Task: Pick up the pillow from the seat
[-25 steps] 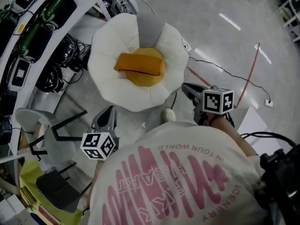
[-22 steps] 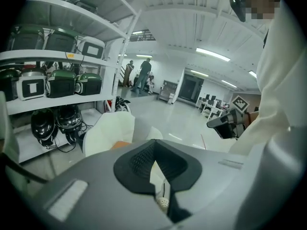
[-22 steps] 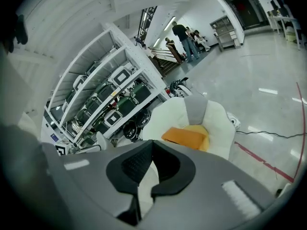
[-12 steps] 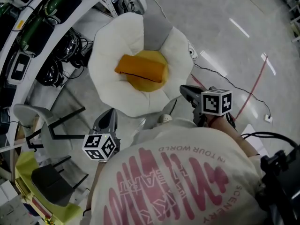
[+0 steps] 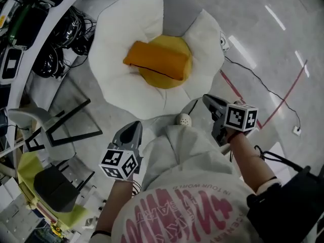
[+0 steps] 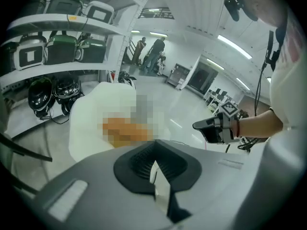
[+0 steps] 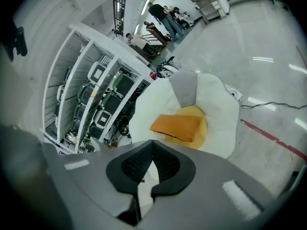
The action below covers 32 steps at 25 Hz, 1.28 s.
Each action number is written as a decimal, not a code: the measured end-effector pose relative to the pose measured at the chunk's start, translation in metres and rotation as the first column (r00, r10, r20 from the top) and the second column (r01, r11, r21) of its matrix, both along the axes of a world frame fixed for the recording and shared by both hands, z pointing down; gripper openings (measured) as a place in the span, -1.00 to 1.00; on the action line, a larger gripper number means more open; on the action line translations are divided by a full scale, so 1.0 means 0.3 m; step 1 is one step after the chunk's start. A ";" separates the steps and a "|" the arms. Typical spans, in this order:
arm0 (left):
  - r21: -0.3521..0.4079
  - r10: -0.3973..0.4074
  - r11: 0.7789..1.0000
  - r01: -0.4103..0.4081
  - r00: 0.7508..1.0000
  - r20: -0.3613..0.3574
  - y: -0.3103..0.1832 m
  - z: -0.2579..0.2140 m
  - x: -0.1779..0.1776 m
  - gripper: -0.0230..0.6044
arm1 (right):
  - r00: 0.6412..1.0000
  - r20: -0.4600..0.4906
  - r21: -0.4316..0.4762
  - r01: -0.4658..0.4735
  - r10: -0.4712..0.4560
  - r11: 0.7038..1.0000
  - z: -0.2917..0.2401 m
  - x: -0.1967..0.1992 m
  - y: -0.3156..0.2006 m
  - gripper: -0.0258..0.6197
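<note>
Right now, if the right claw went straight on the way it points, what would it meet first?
Most likely the white near rim of the egg-shaped seat, which lies just past the shut right claw. The orange pillow lies further in. Depth is hard to judge, so the gap is uncertain.

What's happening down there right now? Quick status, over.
Left gripper and right gripper: fingers shut, empty, short of the seat. Orange pillow lies on its yellow middle, untouched. Nothing visible in the way.
</note>
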<state>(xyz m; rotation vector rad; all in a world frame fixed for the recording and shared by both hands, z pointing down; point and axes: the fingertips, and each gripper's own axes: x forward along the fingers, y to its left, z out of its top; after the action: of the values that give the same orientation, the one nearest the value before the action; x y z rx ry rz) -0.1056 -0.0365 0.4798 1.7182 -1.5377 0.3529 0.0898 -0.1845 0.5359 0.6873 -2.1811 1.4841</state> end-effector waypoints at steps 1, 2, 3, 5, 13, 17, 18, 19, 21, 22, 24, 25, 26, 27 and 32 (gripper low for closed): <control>-0.007 -0.002 1.000 0.002 1.000 -0.003 -0.009 0.030 -0.010 -0.87 | 1.000 -0.004 -0.012 -0.018 0.018 1.000 0.046 0.003 -0.007 -0.91; -0.013 -0.007 1.000 0.007 1.000 -0.006 -0.016 0.060 -0.022 -0.87 | 0.999 -0.007 -0.025 -0.033 0.033 0.999 0.090 0.003 -0.011 -0.91; -0.018 -0.014 1.000 0.014 1.000 -0.008 -0.021 0.091 -0.037 -0.87 | 0.999 -0.010 -0.038 -0.046 0.045 0.998 0.134 0.003 -0.012 -0.91; -0.030 -0.026 0.999 0.025 1.000 -0.013 -0.029 0.165 -0.062 -0.87 | 0.998 -0.025 -0.059 -0.064 0.063 0.996 0.230 0.008 -0.012 -0.91; -0.069 0.003 0.998 -0.012 0.991 -0.130 -0.053 0.526 -0.060 -0.87 | 0.989 -0.015 -0.112 -0.147 0.146 0.983 0.564 -0.055 -0.058 -0.91; -0.060 0.038 0.997 -0.048 0.985 -0.168 -0.104 0.678 -0.048 -0.87 | 0.974 0.044 -0.202 -0.207 0.220 0.957 0.702 -0.108 -0.058 -0.91; -0.058 0.057 0.996 -0.067 0.984 -0.166 -0.116 0.709 -0.045 -0.87 | 0.970 0.059 -0.220 -0.218 0.236 0.951 0.732 -0.121 -0.055 -0.91; -0.056 0.070 0.995 -0.081 0.984 -0.165 -0.128 0.736 -0.042 -0.87 | 0.966 0.073 -0.235 -0.226 0.249 0.945 0.760 -0.131 -0.052 -0.91; -0.048 0.078 0.995 -0.087 0.982 -0.172 -0.154 0.780 -0.040 -0.87 | 0.958 0.103 -0.253 -0.234 0.267 0.939 0.809 -0.143 -0.050 -0.91; -0.041 0.076 0.996 -0.085 0.980 -0.182 -0.169 0.799 -0.041 -0.87 | 0.954 0.124 -0.257 -0.236 0.274 0.937 0.829 -0.151 -0.053 -0.91; -0.027 0.077 0.996 -0.085 0.975 -0.208 -0.202 0.838 -0.043 -0.87 | 0.941 0.173 -0.266 -0.240 0.291 0.934 0.864 -0.168 -0.066 -0.91; -0.022 0.082 0.996 -0.089 0.973 -0.218 -0.218 0.861 -0.042 -0.87 | 0.934 0.195 -0.270 -0.243 0.300 0.932 0.882 -0.175 -0.073 -0.91; -0.019 0.088 0.995 -0.094 0.971 -0.223 -0.233 0.886 -0.041 -0.87 | 0.928 0.210 -0.272 -0.245 0.306 0.930 0.901 -0.182 -0.079 -0.91; -0.018 0.094 0.995 -0.100 0.970 -0.225 -0.247 0.911 -0.040 -0.87 | 0.926 0.218 -0.273 -0.244 0.307 0.930 0.919 -0.188 -0.084 -0.90; -0.032 0.092 0.994 -0.103 0.966 -0.242 -0.285 0.978 -0.032 -0.87 | 0.939 0.232 -0.239 -0.196 0.252 0.951 0.991 -0.226 -0.100 -0.64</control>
<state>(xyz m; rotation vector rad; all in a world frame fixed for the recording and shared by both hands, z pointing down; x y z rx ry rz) -0.1153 -0.1220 0.7732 1.7367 -1.2657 0.2174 0.0221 -0.2144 0.8332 0.7228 -2.1375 1.9953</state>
